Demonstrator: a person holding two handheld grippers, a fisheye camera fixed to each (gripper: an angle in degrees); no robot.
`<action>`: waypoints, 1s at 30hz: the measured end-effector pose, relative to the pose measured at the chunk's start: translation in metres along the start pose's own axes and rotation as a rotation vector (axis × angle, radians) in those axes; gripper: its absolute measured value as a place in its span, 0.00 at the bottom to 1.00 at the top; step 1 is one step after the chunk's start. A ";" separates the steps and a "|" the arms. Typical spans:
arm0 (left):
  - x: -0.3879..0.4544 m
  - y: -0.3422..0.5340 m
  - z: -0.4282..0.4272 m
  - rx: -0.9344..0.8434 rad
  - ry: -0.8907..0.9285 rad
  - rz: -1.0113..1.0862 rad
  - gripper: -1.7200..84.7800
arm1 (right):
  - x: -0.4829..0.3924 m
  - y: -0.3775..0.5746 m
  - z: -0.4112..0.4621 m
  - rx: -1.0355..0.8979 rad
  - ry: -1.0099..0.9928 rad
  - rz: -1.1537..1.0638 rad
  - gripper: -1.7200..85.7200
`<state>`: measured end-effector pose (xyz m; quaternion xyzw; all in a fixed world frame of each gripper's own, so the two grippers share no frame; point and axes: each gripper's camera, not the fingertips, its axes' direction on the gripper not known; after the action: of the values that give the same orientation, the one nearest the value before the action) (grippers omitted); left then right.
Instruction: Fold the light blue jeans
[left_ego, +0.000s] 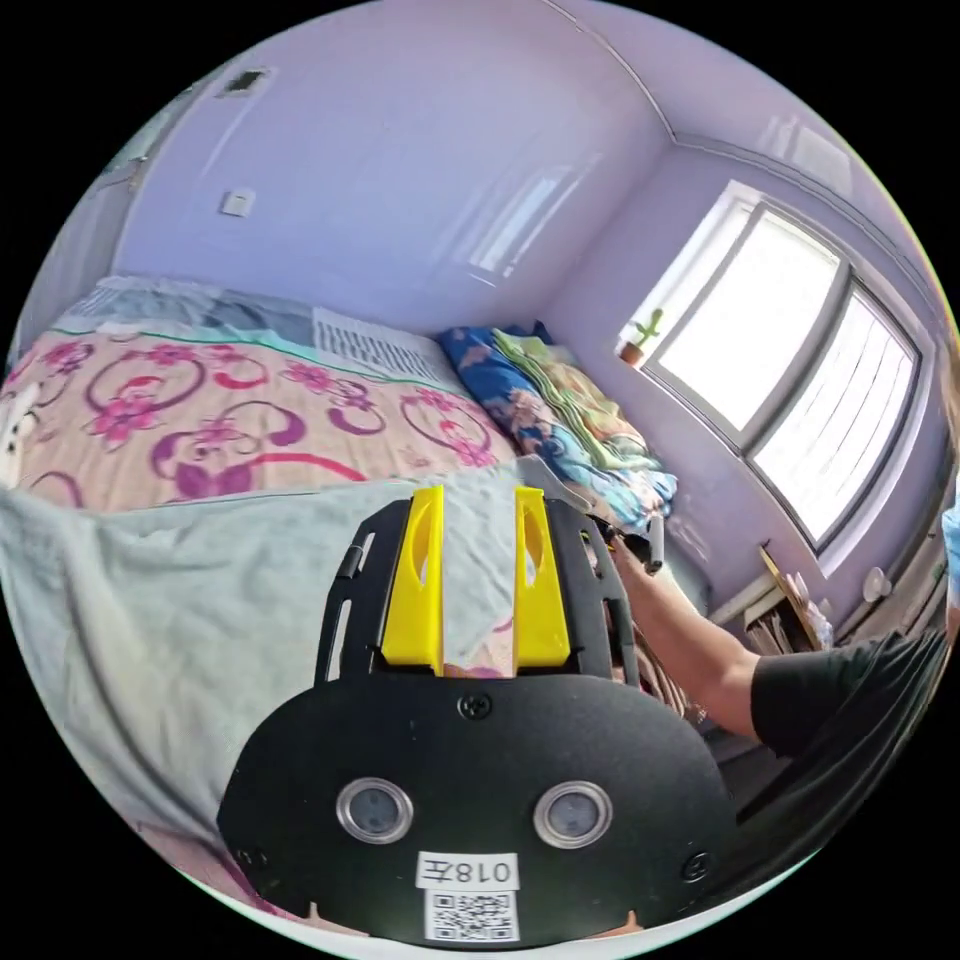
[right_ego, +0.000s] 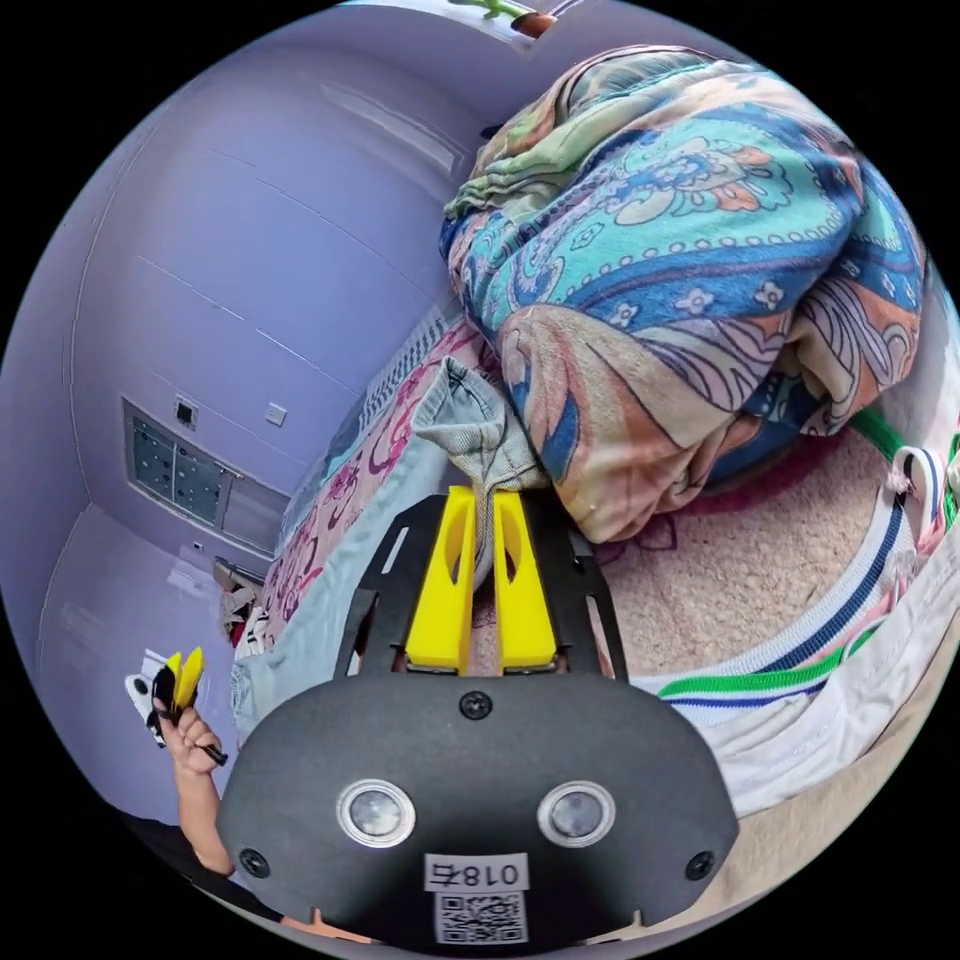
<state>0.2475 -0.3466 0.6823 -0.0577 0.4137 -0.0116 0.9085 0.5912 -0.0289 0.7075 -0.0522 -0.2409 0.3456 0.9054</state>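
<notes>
The light blue jeans (left_ego: 180, 600) lie spread over the bed (left_ego: 200, 420), on the flowered sheet. In the left gripper view, the left gripper (left_ego: 478, 590) has its yellow jaws apart, with the cloth behind them; whether they touch it, I cannot tell. In the right gripper view, the right gripper (right_ego: 480, 585) has its jaws nearly together, pinching an edge of the jeans that stands up beside the rolled quilt (right_ego: 680, 270). I judge that the fold is at its start: one end is gripped. The next move probably needs the left gripper to close on the cloth, so both can lift evenly.
</notes>
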 end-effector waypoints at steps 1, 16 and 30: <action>0.002 -0.011 0.024 -0.022 0.026 0.001 0.15 | 0.000 0.004 -0.008 0.042 -0.053 -0.011 0.04; -0.045 -0.024 0.230 -0.093 0.055 -0.228 0.13 | -0.027 0.030 -0.012 0.105 -0.408 0.185 0.03; -0.107 0.254 -0.098 0.343 -0.305 -0.422 0.12 | -0.392 0.216 0.122 -0.433 -0.497 -0.929 0.04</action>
<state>0.0966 -0.0959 0.6697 0.0108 0.2433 -0.2607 0.9342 0.1505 -0.1297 0.6011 -0.0423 -0.5098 -0.1440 0.8471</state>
